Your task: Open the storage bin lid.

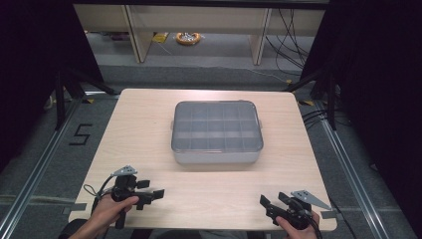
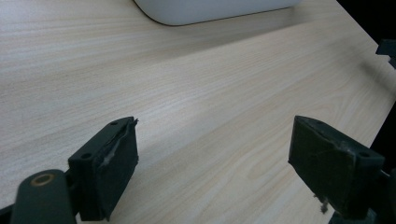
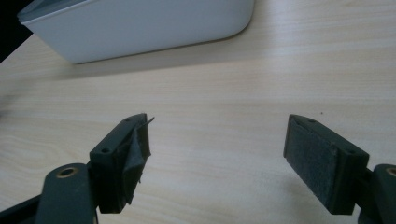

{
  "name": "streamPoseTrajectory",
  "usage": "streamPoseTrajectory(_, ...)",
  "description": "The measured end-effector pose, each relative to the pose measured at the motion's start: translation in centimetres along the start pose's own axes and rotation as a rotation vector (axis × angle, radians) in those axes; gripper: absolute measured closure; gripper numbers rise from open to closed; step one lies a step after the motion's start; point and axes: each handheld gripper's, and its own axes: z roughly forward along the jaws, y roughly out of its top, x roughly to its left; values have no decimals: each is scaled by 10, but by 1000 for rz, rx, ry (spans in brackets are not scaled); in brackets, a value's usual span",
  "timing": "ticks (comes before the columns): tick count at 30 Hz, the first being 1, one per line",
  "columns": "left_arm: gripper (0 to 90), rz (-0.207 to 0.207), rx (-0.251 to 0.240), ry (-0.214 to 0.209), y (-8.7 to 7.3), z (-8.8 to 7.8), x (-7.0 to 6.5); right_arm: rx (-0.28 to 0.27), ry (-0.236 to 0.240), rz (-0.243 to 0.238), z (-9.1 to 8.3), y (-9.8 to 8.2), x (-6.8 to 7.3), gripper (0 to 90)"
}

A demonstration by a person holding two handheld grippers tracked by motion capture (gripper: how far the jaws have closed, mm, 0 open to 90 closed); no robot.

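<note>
Box [image 1: 217, 133] contents blurred under lid

Black "5" on the floor [image 1: 81, 134]

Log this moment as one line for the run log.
left tongs: open, empty, near table edge | right tongs: open, empty | box: lid shut, mid-table, untouched

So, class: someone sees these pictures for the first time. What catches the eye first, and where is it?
First the grey storage box with its clear, closed lid, alone in the middle of the pale wooden table, its divided compartments showing through. Next the two black grippers at the near edge: the left gripper and the right gripper, each hand-held, jaws open and holding nothing, both well short of the box.
</note>
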Motion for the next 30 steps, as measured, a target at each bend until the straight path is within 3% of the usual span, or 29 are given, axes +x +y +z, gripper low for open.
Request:
streamPoseTrajectory(1,149,0,1,0,1,0,1,-15,26,-34,3,1,-5,230)
streamPoseTrajectory(3,149,-10,-7,-3,2,0,0,-10,25,5,3,4,-6,224)
streamPoseTrajectory(4,149,-7,-10,-4,3,0,1,-22,39,-10,6,5,-9,224)
streamPoseTrajectory(5,149,-11,-12,-3,4,1,1,-15,17,29,4,7,-6,224)
streamPoseTrajectory(7,150,-17,-17,-1,6,1,3,-25,23,32,6,11,-8,224)
streamPoseTrajectory(8,150,-23,-24,0,7,1,4,-29,17,-11,7,14,-13,224)
streamPoseTrajectory(9,150,-27,-23,-2,8,1,5,-40,32,30,10,16,-11,226)
streamPoseTrajectory(10,150,-35,-24,-6,8,1,6,-37,27,-8,11,20,-15,227)
streamPoseTrajectory(11,150,-42,-25,-8,9,1,7,-27,33,37,12,22,-11,228)
streamPoseTrajectory(12,150,-45,-29,-7,11,1,7,-32,39,-8,14,27,-15,229)
streamPoseTrajectory(16,150,-47,-32,-13,16,3,8,-32,36,20,22,41,-12,238)
streamPoseTrajectory(17,150,-46,-31,-14,18,4,8,-37,53,-4,24,45,-15,239)
streamPoseTrajectory(18,150,-46,-32,-14,20,4,8,-36,36,17,25,47,-13,240)
streamPoseTrajectory(19,151,-39,-30,-13,21,5,8,-34,50,7,26,51,-15,241)
streamPoseTrajectory(20,150,-46,-35,-15,23,6,8,-7,51,111,25,53,-8,242)
streamPoseTrajectory(21,151,-40,-36,-15,25,6,8,-7,59,134,25,56,-8,241)
streamPoseTrajectory(22,151,-40,-36,-15,25,6,8,-30,53,71,29,59,-13,242)
streamPoseTrajectory(23,151,-39,-39,-14,27,7,8,-30,53,71,29,59,-13,242)
streamPoseTrajectory(24,151,-46,-45,-17,31,8,9,7,55,169,27,66,-7,243)
streamPoseTrajectory(27,151,-47,-51,-16,35,8,10,-17,64,104,33,75,-13,247)
streamPoseTrajectory(28,151,-55,-57,-15,39,8,12,-9,67,128,33,79,-12,248)
streamPoseTrajectory(30,151,-59,-58,-15,41,8,13,-23,68,107,35,83,-14,250)
